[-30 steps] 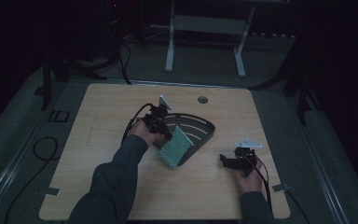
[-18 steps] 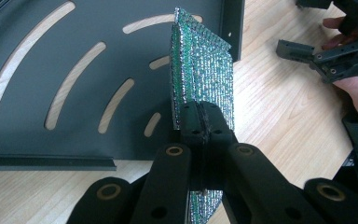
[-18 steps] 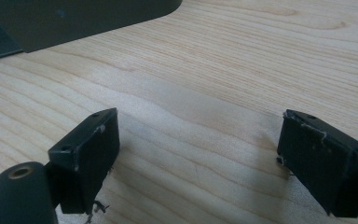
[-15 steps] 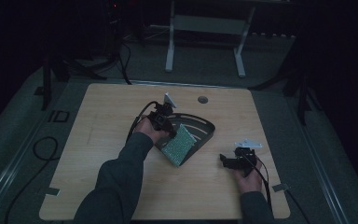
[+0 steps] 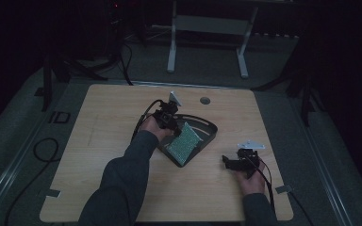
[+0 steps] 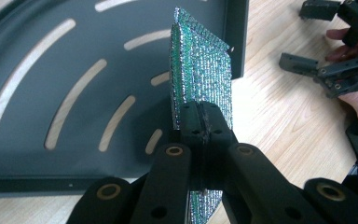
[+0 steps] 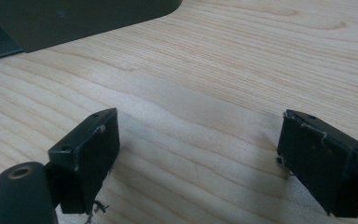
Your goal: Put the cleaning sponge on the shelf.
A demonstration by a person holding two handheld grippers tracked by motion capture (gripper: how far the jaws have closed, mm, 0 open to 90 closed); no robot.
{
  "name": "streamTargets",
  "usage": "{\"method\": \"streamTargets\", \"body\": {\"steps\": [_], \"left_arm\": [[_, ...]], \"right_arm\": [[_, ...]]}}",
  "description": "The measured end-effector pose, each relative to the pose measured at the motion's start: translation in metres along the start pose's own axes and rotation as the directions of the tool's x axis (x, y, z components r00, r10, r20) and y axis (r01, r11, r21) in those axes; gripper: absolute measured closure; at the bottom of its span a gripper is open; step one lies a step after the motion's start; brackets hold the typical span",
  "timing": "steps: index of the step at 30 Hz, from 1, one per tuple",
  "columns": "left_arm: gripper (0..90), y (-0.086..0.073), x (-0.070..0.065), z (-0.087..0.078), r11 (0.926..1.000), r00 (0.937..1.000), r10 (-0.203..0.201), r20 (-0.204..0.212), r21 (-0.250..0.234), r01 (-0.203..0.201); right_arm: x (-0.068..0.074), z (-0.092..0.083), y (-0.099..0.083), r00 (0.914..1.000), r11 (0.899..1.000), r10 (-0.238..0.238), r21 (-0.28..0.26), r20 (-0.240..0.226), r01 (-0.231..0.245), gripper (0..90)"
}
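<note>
So the left tool (image 5: 169,123) has its jaws pinched tight on a shiny green foil-looking pad (image 5: 183,143), gripping it near one edge. The pad stands on edge and sticks out straight ahead of the jaws, hanging over the dark slotted tray (image 5: 206,126), which sits right under and to one side of that tool. One upright tray wall is just past the pad's far end. The right tool (image 5: 239,161) sits well apart from the tray, low over the bare wood, jaws spread wide with nothing between them. Left forearm reaches in long, sleeve dark; right hand stays near the bench's (image 5: 103,141) front edge. Light wood bench, dim room, metal stand legs (image 5: 171,47) behind.
</note>
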State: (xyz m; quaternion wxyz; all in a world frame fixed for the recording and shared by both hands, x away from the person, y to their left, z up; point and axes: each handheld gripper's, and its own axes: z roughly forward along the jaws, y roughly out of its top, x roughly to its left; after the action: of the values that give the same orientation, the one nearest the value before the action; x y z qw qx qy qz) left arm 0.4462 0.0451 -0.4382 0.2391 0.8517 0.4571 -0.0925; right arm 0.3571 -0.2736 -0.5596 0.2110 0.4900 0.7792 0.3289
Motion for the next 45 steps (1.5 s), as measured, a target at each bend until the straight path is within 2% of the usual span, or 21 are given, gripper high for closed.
{"method": "streamTargets", "body": {"steps": [11, 27, 37, 45], "left_arm": [[90.0, 0.014, 0.000, -0.007, 0.9997, 1.0000, 0.002, 0.000, -0.023, -0.002], [90.0, 0.023, 0.008, 0.009, 0.9999, 0.9999, 0.002, -0.015, -0.017, -0.003], [90.0, 0.035, 0.000, 0.014, 0.9994, 0.9991, 0.026, -0.032, -0.022, -0.027], [90.0, 0.039, 0.002, 0.019, 0.9989, 0.9989, 0.034, -0.031, -0.032, -0.035]], "right_arm": [[0.000, 0.000, 0.000, 1.0000, 1.000, 0.002, 0.000, -0.001, -0.002, 12.3], [0.000, 0.000, 0.000, 1.0000, 1.000, 0.001, 0.000, 0.000, -0.001, 12.3], [0.000, 0.000, 0.000, 1.0000, 1.000, 0.003, -0.001, -0.001, -0.003, 12.3], [0.000, 0.000, 0.000, 1.0000, 1.000, 0.004, -0.001, -0.001, -0.004, 12.3]]}}
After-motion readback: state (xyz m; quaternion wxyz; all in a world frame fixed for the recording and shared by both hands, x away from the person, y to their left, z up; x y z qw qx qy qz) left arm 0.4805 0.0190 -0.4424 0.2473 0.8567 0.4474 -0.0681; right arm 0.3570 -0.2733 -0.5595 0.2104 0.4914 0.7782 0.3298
